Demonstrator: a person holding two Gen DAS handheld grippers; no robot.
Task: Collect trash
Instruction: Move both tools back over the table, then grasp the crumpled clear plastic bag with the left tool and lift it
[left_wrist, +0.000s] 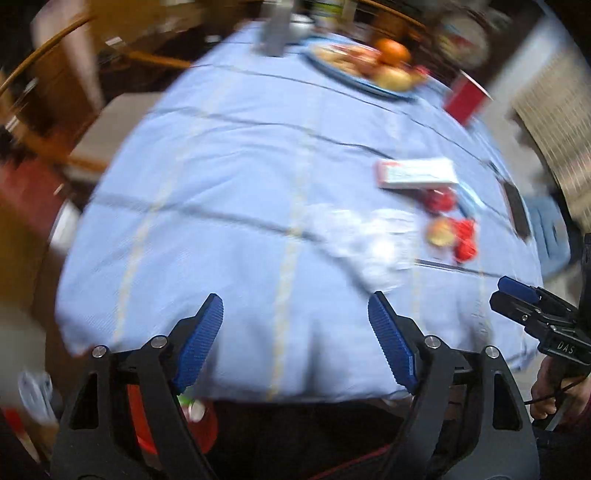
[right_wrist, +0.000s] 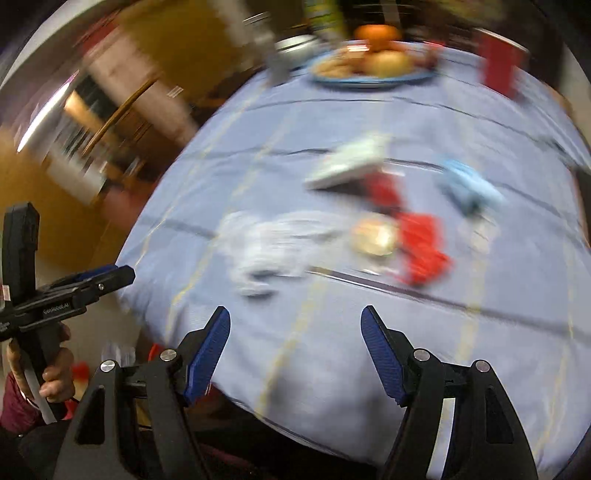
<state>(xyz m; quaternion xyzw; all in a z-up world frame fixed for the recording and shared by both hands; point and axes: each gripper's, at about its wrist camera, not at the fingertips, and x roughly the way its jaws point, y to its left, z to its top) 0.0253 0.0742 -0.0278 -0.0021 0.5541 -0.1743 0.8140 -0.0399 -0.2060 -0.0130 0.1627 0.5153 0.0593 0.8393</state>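
Both jaws stand wide with nothing between them: left hand-held gripper (left_wrist: 295, 339), right hand-held gripper (right_wrist: 295, 350). On the blue-clothed worktop (left_wrist: 221, 184), the clear crumpled wrapper (left_wrist: 365, 236) lies beyond the left hand-held gripper, apple core (left_wrist: 441, 230) and red scraps (left_wrist: 465, 240) just beside the wrapper.

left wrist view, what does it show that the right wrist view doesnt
Only the left wrist view shows the dark flat device near the table's right edge, the red bin under the near edge, and the right gripper side-on.

Only the right wrist view shows the left gripper side-on and the hand holding it.

Both show the blue tablecloth, fruit plate, red cup, white box, crumpled clear plastic, apple core and red peels. Both grippers' fingers are apart with nothing between them.
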